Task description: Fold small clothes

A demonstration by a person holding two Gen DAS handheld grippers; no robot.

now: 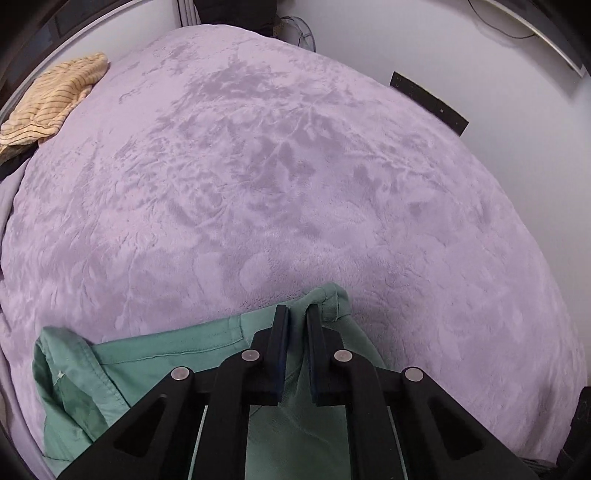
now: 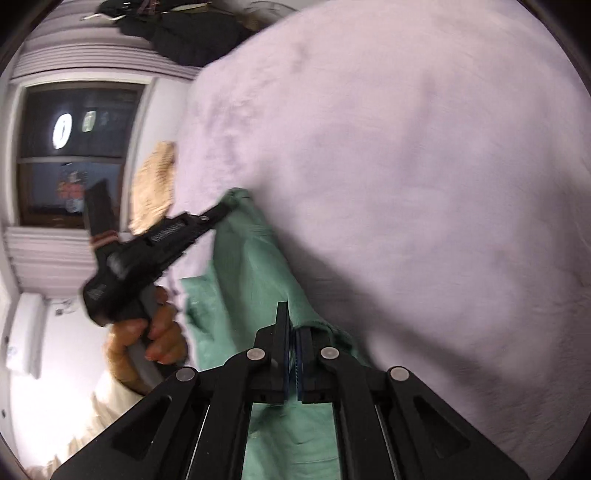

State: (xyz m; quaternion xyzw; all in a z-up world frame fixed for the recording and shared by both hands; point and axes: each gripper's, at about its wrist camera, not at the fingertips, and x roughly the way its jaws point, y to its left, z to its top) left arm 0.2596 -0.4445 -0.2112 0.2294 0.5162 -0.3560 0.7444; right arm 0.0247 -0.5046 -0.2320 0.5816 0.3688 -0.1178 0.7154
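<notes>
A green garment lies crumpled on a lilac plush blanket near its front edge. In the left wrist view my left gripper is shut on a raised fold of the garment, and green fabric fills the narrow gap between its fingers. The right wrist view, which is blurred, shows the left gripper pinching the far corner of the green garment. A hand holds that gripper's handle. My right gripper is shut on the garment's near edge, so the cloth hangs stretched between the two grippers above the blanket.
A yellow striped garment lies bunched at the blanket's far left edge, and it shows again in the right wrist view. A white wall with a black strip borders the right side. A dark window and dark items stand beyond the bed.
</notes>
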